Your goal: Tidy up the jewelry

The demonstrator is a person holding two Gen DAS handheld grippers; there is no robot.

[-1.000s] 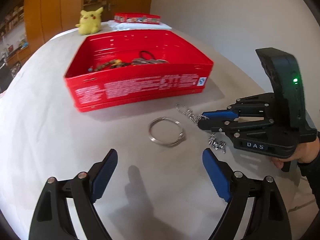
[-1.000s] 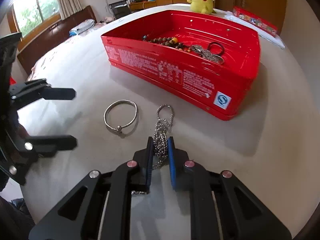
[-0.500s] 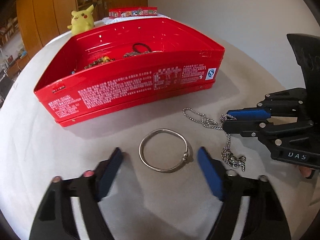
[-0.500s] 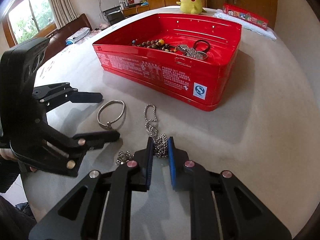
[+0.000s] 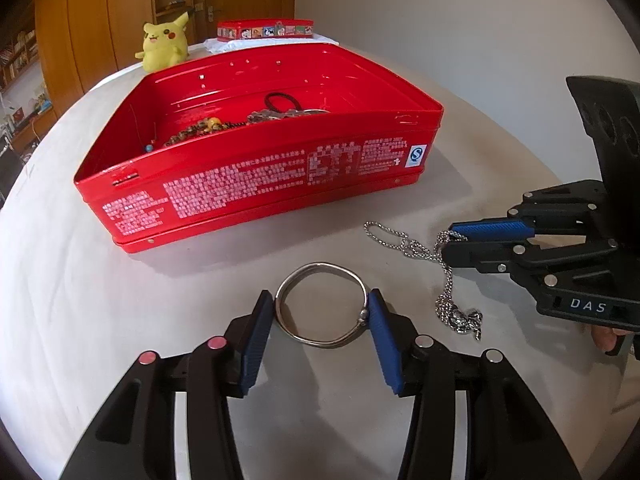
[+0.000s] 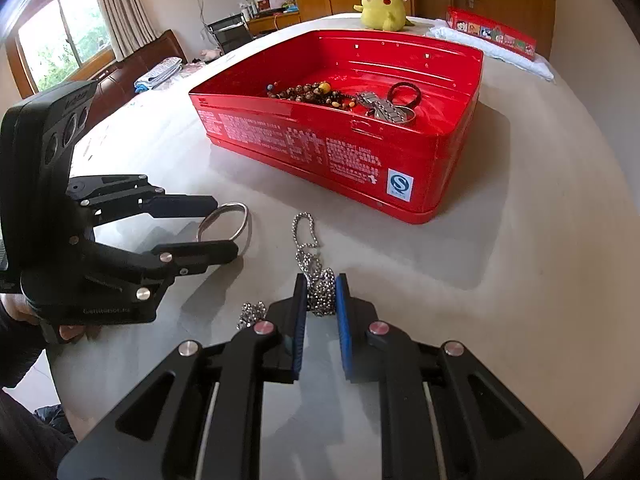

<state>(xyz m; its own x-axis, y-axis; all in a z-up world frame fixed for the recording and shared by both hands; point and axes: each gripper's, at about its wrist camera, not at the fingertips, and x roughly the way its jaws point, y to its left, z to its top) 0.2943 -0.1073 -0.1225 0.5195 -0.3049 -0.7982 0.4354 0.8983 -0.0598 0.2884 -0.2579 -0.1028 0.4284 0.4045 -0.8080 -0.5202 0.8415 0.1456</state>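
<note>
A silver bangle [image 5: 320, 340] lies on the white tabletop in front of the red tin [image 5: 260, 188]. My left gripper [image 5: 320, 300] straddles the bangle with its jaws closing, and both blue pads touch its rim. In the right wrist view the bangle [image 6: 244, 220] sits between the left gripper's [image 6: 226, 224] black fingers. My right gripper [image 6: 320, 280] is shut on a silver ball chain [image 6: 306, 232], whose loop trails toward the tin [image 6: 320, 148]. In the left wrist view the chain [image 5: 404, 244] hangs from the right gripper [image 5: 450, 242], its pendant end [image 5: 460, 318] resting on the table.
The open tin holds a brown bead string [image 6: 312, 94], a metal watch band [image 6: 384, 112] and a black ring [image 6: 404, 94]. A yellow plush toy [image 5: 164, 44] and a small red box [image 5: 264, 30] on white cloth stand behind it. A wall lies to the right.
My left gripper slid forward so the bangle came between its fingers, and the jaws narrowed from wide apart until they touched it. The right gripper stayed shut on the chain.
</note>
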